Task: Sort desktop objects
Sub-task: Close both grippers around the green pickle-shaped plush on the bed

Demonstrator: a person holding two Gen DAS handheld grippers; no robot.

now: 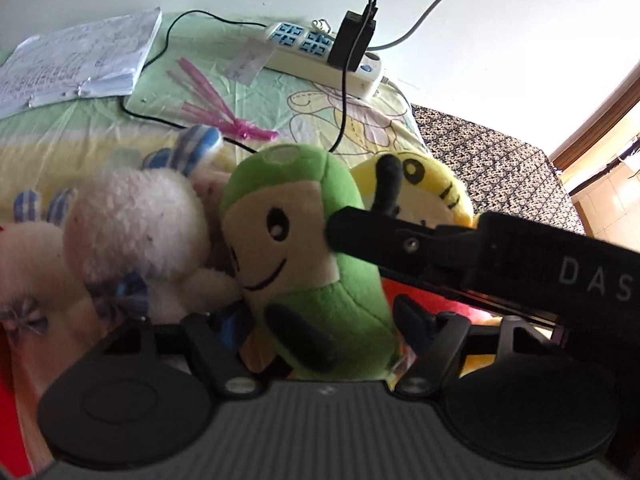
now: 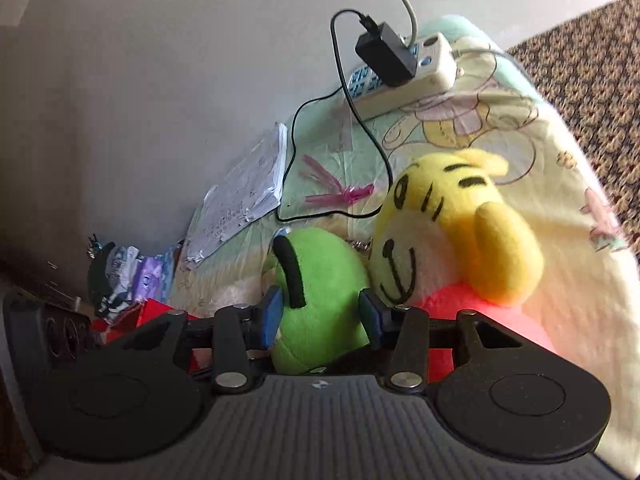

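Green plush [image 2: 320, 312] clamped in both claws (right [image 2: 320, 316], left [image 1: 324, 328]).

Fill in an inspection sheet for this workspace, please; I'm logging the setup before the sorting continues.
Surface: cartoon-print cloth under a clear cover, wrinkled.
Job's things: green plush, yellow plush and white plush bunched together, touching.
Clutter: paper stack, pink wrappers, crumpled bags.
Grippers: left gripper jaws either side of the green plush, grip cannot be told; right gripper jaws either side of it too, contact unclear.
Cables: power strip with black adapter; black cord trails over the cloth.
Surroundings: white wall, patterned fabric beside the cloth.
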